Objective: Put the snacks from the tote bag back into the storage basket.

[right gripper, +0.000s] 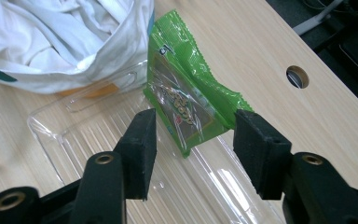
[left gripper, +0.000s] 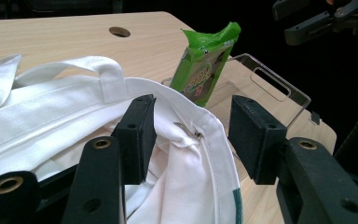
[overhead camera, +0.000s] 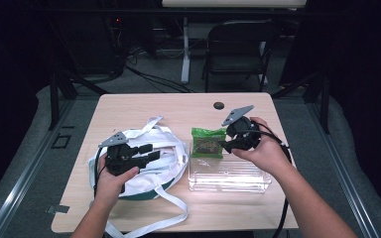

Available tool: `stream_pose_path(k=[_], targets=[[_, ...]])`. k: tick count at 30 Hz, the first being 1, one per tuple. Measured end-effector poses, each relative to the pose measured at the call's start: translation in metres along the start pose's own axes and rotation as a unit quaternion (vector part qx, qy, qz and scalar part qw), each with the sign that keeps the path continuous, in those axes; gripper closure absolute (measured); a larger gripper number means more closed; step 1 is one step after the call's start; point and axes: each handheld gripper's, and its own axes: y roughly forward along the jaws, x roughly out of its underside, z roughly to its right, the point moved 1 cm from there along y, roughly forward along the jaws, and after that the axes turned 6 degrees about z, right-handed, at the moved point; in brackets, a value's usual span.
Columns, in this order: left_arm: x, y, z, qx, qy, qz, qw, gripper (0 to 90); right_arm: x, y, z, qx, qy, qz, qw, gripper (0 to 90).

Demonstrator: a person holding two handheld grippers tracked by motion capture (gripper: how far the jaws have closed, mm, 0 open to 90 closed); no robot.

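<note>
Right gripper jaws spread, astride green snack packet lower corner, not pinching. Packet light, crinkly, slippery; pinch flat sealed edge. Left gripper jaws spread astride white bag rim.

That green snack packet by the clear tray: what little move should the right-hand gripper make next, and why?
Probably close a bit more on the green packet. The right gripper has its two jaws on either side of the packet's lower end, not yet pressing it. The packet leans in the clear tray, and the left gripper straddles the rim of the white bag, likely its destination.
</note>
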Motion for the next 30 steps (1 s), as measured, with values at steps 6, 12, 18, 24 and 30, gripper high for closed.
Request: stream_pose_path(k=[6, 12, 18, 24, 30], targets=[[0.001, 0.000, -0.001, -0.001, -0.001, -0.001, 1.0000, 50.5, 0.006, -0.006, -0.010, -0.011, 0.030, 0.014, 0.9994, 56.3], [0.001, 0.000, -0.001, -0.002, -0.002, -0.002, 1.0000, 50.5, 0.015, -0.005, -0.020, -0.010, 0.035, 0.015, 0.9992, 58.8], [0.001, 0.000, -0.002, -0.002, -0.003, -0.002, 1.0000, 50.5, 0.023, -0.005, -0.024, -0.009, 0.040, 0.023, 0.9989, 59.1], [0.002, 0.000, -0.004, -0.004, -0.006, -0.003, 1.0000, 50.2, 0.038, -0.004, -0.032, -0.004, 0.043, 0.029, 0.9986, 59.0], [0.003, -0.001, -0.005, -0.005, -0.007, -0.004, 1.0000, 50.2, 0.053, -0.003, -0.040, -0.008, 0.056, 0.043, 0.9975, 58.9]])
